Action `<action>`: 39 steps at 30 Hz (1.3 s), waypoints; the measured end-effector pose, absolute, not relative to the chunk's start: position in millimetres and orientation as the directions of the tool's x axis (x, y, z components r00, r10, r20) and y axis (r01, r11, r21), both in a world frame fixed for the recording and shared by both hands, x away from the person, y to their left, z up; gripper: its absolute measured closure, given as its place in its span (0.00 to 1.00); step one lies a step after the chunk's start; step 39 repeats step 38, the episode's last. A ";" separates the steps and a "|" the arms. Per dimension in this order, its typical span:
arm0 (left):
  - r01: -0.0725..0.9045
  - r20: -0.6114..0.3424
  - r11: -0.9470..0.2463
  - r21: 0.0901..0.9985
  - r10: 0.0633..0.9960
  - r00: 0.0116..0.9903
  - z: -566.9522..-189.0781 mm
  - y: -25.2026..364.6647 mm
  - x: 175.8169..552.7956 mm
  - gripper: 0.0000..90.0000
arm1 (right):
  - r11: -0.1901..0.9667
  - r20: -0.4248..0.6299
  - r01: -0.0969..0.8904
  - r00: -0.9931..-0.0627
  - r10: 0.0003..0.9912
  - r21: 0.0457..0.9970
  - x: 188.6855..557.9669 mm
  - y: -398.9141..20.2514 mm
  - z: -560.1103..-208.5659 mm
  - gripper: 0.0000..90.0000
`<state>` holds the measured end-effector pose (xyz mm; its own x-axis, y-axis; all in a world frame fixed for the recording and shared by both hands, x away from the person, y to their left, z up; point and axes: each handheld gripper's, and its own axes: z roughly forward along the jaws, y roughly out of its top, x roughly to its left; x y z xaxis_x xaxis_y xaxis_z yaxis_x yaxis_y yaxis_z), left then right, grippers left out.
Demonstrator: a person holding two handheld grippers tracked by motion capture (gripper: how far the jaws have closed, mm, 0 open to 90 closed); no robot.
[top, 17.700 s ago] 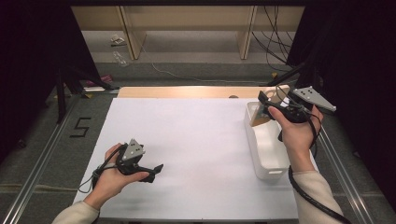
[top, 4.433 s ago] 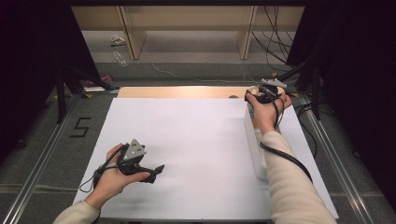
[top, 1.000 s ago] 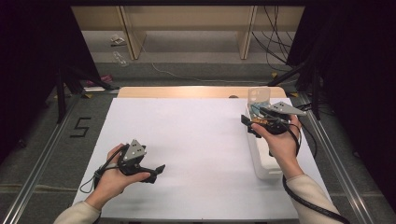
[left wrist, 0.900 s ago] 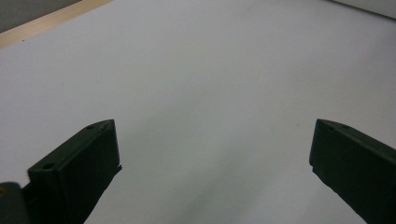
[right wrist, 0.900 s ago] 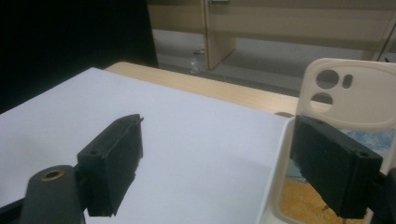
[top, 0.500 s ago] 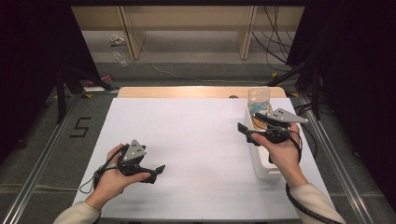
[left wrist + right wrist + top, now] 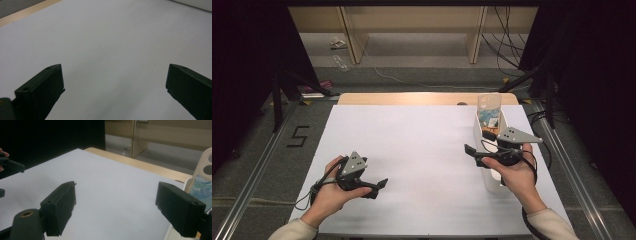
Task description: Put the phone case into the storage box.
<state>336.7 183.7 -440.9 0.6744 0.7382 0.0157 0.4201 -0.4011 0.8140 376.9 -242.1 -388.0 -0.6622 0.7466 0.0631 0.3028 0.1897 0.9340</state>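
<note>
A white bin [image 7: 491,181] stands along the right side of the white table [image 7: 422,145]. A clear pack with blue-green print [image 7: 489,109] stands upright at the bin's far end, and it appears as the pack [image 7: 203,182] at the right edge of the right gripper view. My right gripper [image 7: 473,155] hovers beside the bin's left wall, pointing left, and the same right gripper [image 7: 116,192] is open with bare table between its jaws. My left gripper [image 7: 379,186] rests at the near left, pointing right. That left gripper [image 7: 113,75] is open over bare table.
The table's wooden far edge [image 7: 427,98] borders a grey floor with shelving legs and cables. Metal rails [image 7: 257,170] run along both sides of the table. The left hand's gripper [image 7: 11,165] shows at the far left of the right gripper view.
My right gripper has drawn back from the bin's far end toward the person and slightly left, leaving the pack standing in the bin. The left hand has not moved.
</note>
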 end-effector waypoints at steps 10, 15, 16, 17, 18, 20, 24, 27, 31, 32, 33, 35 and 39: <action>0.416 0.018 -0.403 0.815 0.735 0.677 -441.3 184.3 335.1 0.01 | 0.199 0.062 0.289 -0.694 0.717 0.937 365.1 -245.4 -393.5 0.20; 0.416 0.016 -0.399 0.817 0.737 0.676 -441.9 185.6 334.2 0.01 | 0.219 0.049 0.285 -0.704 0.708 0.933 360.0 -245.1 -398.1 0.20; 0.417 0.014 -0.398 0.817 0.737 0.676 -442.1 185.9 333.9 0.01 | 0.218 0.050 0.283 -0.707 0.705 0.934 359.1 -245.1 -398.8 0.20; 0.417 0.014 -0.399 0.817 0.737 0.676 -442.1 186.3 333.7 0.01 | 0.218 0.050 0.283 -0.708 0.704 0.934 358.0 -245.2 -399.5 0.20; 0.417 0.016 -0.400 0.816 0.737 0.676 -442.3 186.6 333.5 0.01 | 0.221 0.049 0.283 -0.710 0.702 0.933 356.9 -245.2 -400.0 0.20; 0.417 0.016 -0.401 0.816 0.736 0.677 -442.5 186.8 333.0 0.01 | 0.226 0.047 0.282 -0.715 0.697 0.933 355.1 -245.5 -401.5 0.20; 0.417 0.016 -0.403 0.815 0.735 0.678 -442.6 187.4 332.2 0.01 | 0.228 0.048 0.281 -0.720 0.692 0.932 351.9 -246.6 -403.6 0.20; 0.415 0.016 -0.403 0.816 0.734 0.679 -442.8 187.5 332.1 0.01 | 0.225 0.052 0.280 -0.725 0.687 0.933 349.9 -247.9 -404.9 0.20; 0.416 0.015 -0.403 0.815 0.732 0.681 -443.1 187.2 332.2 0.01 | 0.222 0.057 0.279 -0.731 0.680 0.934 348.6 -247.7 -406.3 0.19; 0.415 0.016 -0.403 0.815 0.732 0.681 -443.1 187.2 332.1 0.01 | 0.221 0.057 0.277 -0.733 0.678 0.935 348.8 -247.5 -406.3 0.19; 0.415 0.016 -0.403 0.816 0.733 0.680 -443.0 187.2 332.2 0.01 | 0.219 0.056 0.272 -0.736 0.674 0.937 348.9 -247.4 -406.3 0.20; 0.415 0.016 -0.402 0.816 0.733 0.680 -443.0 187.3 332.5 0.01 | 0.203 0.068 0.266 -0.746 0.663 0.942 349.3 -247.4 -406.3 0.23; 0.414 0.015 -0.401 0.817 0.733 0.680 -443.0 187.2 332.9 0.01 | 0.158 0.096 0.257 -0.754 0.650 0.953 349.1 -249.2 -405.0 0.25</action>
